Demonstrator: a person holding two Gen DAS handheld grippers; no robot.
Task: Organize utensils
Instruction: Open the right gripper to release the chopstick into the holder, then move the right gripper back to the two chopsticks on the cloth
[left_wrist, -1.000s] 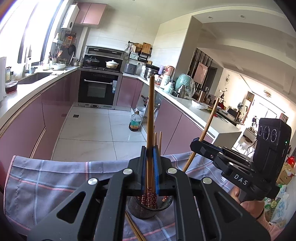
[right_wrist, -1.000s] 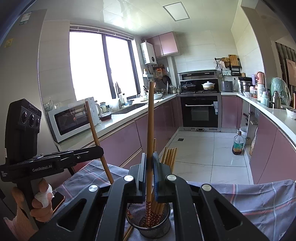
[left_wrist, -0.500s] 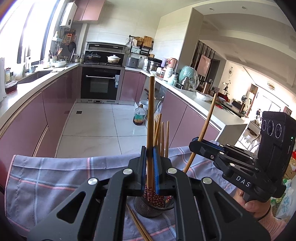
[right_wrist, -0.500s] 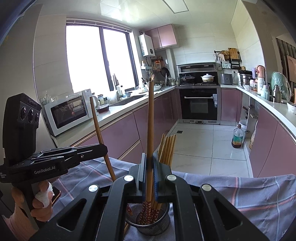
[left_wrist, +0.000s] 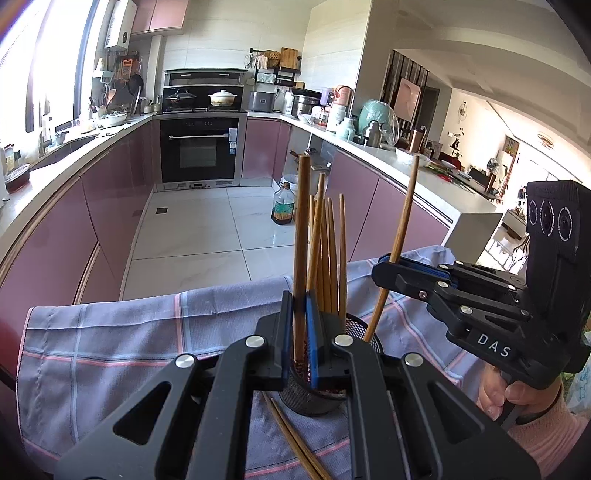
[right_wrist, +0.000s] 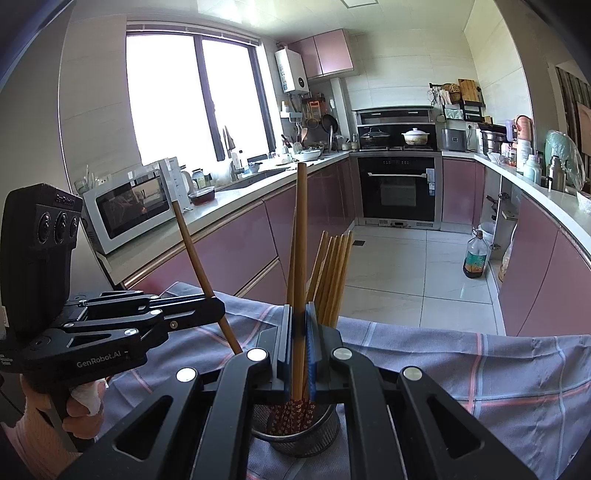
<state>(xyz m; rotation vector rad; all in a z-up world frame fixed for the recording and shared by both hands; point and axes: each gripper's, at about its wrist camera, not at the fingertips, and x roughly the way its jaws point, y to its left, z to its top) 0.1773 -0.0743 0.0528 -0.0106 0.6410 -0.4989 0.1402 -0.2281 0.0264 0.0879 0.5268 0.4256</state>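
A dark mesh holder (left_wrist: 314, 397) stands on a purple plaid cloth (left_wrist: 110, 332) and holds several wooden chopsticks (left_wrist: 330, 254). My left gripper (left_wrist: 300, 314) is shut on one upright chopstick (left_wrist: 301, 229) whose patterned end is inside the holder. My right gripper (right_wrist: 300, 325) is shut on another upright chopstick (right_wrist: 301, 236) with its lower end in the holder (right_wrist: 299, 432). Each gripper shows in the other's view, the right one (left_wrist: 391, 271) and the left one (right_wrist: 214, 306), each gripping its chopstick mid-length.
Two loose chopsticks (left_wrist: 295, 439) lie on the cloth in front of the holder. Beyond the cloth's far edge is a kitchen floor (left_wrist: 207, 240) with pink cabinets, an oven (left_wrist: 203, 151), a microwave (right_wrist: 125, 210) and an oil bottle (left_wrist: 283, 206).
Both grippers have lowered, pushing their chopsticks deeper into the holder. More of the standing chopsticks and the holder have come into view.
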